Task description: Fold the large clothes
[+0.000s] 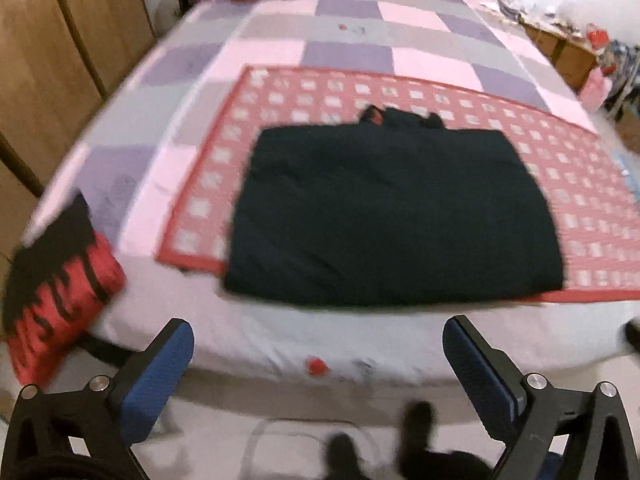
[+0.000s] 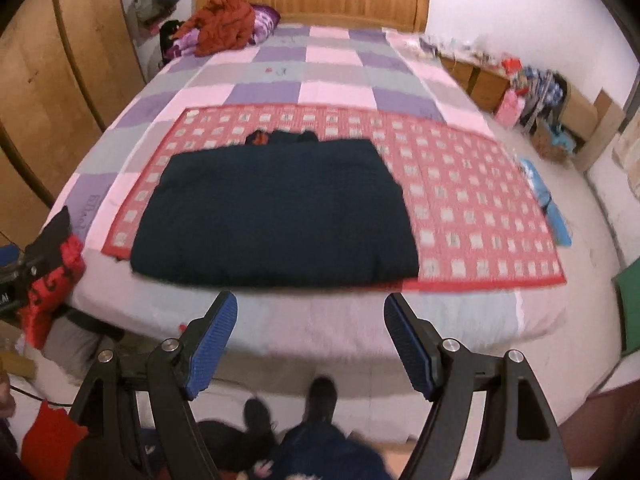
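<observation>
While both hands hang back over the floor at the foot of the bed (image 2: 280,328), the dark garment (image 2: 276,212) lies ahead of them and a little below, spread flat on a red patterned mat (image 2: 472,200) on top of the checked bedcover. It looks already folded into a broad rectangle, its long axis running across the bed from side to side, with a collar or tag end poking out at the far edge.

From the left hand-held gripper (image 1: 318,344) the garment (image 1: 392,216) sits almost straight ahead, its near edge just past the mattress edge. From the right hand-held gripper (image 2: 310,322) it lies ahead and somewhat to the left, so its right end is the nearer part for that hand. I judge neither hand clearly closer; both stand apart from the cloth, touching nothing.

Each hand-held gripper is spread wide with nothing between its blue pads (image 1: 160,376).

A red and black garment (image 1: 60,304) hangs off the left corner of the bed, well apart from the dark one.

If another fold is due, it probably means reaching forward to the two near corners, one hand to each end.
</observation>
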{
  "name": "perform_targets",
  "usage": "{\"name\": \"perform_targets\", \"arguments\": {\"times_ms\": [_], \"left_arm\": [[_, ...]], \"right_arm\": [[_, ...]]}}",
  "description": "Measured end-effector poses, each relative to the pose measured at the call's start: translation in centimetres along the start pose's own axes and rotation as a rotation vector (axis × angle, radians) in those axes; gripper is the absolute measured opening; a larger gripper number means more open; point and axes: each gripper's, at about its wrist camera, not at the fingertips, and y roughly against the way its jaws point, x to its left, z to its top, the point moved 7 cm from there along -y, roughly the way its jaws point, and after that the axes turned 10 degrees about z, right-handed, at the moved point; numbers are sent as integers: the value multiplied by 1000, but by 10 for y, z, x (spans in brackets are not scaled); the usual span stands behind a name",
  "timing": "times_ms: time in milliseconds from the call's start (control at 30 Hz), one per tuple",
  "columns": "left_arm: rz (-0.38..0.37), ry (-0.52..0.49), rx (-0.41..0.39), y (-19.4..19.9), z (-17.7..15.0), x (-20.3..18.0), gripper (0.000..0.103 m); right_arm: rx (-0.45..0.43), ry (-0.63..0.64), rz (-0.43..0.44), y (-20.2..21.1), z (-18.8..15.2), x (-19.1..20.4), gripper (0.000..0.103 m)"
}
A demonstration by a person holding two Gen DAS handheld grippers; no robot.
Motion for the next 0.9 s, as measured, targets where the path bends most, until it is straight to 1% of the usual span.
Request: {"name": "perform_targets", "arguments": {"times_ms": [33,100,167,233,467,733,900], "left_arm": [[-14,5,22,0,-3,-4,102],[-4,-9,58,-2,-12,-13,102],[-16,-14,78,-1,-15,-21,102],[-23,-22,72,4,-15,-27,102],[7,-43,9,28,-6,-38,102],[11,-88,-4,37,-4,-52,102],[18,-92,-1,37,-3,-55,102]], "right_arm": [[16,-7,5,2,-5,3,79],[40,-16,0,3,-11,4,79],[39,-12,3,9,-14,8,79],[22,-4,-2,15,-14,9,79],[11,-8,-8,29,-14,11,79],[8,-22,-20,38,-12,9,79],[19,-28,-17,37,-10,5,79]]}}
